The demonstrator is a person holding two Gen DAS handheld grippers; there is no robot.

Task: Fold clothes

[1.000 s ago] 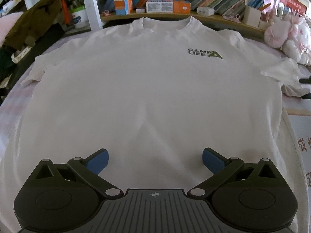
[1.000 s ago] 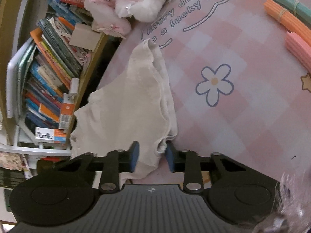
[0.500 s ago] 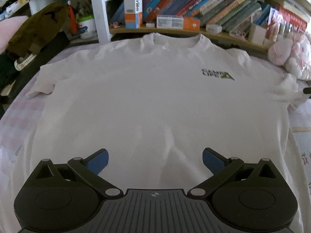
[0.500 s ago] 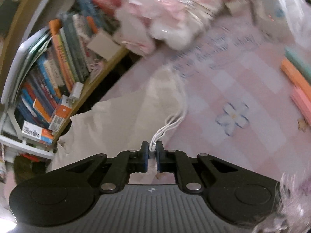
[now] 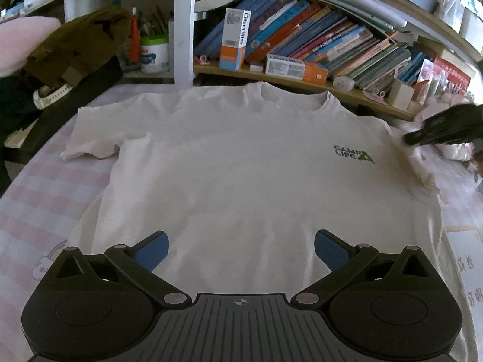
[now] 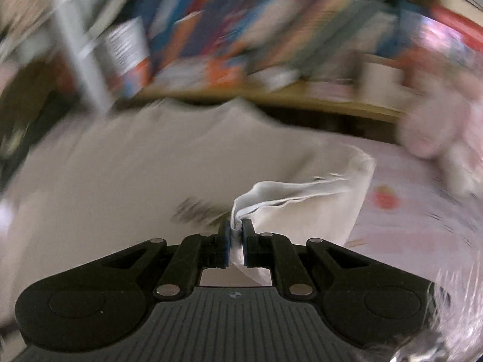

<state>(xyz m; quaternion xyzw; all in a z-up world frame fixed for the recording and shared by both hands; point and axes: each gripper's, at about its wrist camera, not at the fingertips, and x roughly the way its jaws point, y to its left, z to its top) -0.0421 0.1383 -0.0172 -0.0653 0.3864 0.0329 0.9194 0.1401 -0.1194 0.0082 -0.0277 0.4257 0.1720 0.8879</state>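
we have the white t-shirt (image 5: 241, 163) lying flat, front up, on a pink checked bed cover (image 5: 45, 199), collar toward the bookshelf (image 5: 302, 75) at the back. chest logo (image 5: 353, 154) sits on the shirt's picture-right side in the left wrist view. the sleeve on picture-left (image 5: 90, 138) lies spread out on the cover, a bit rumpled at its end.

left tool (image 5: 240, 250): jaws wide apart, nothing between the blue pads (image 5: 151, 252). it hangs over the lower part of the shirt, near the hem; we can't tell whether the pads touch the fabric.

right tool (image 6: 236, 241): jaws closed on a bunched edge of the shirt's other sleeve (image 6: 317, 205), w/ the white cloth pinched between the blue pads (image 6: 225, 241) and sticking up above them. the sleeve is lifted off the cover and drawn in over the shirt body, forming a raised fold to the right of the tool. right wrist view is heavily motion-blurred, so bkgd detail is unreliable there. in the left wrist view the right tool (image 5: 443, 129) shows as a dark blurred shape at the far right edge, just beside the shirt's shoulder.

surroundings: shelf holds leaning books (image 5: 317, 42), a tall white/orange box (image 5: 235, 42) standing upright, a flat white/orange box (image 5: 295, 68) lying down, and a pen cup (image 5: 154, 51). an olive garment (image 5: 78, 39) is piled at upper left. a pink plush toy (image 6: 434, 132) sits at the right, beyond the lifted sleeve.
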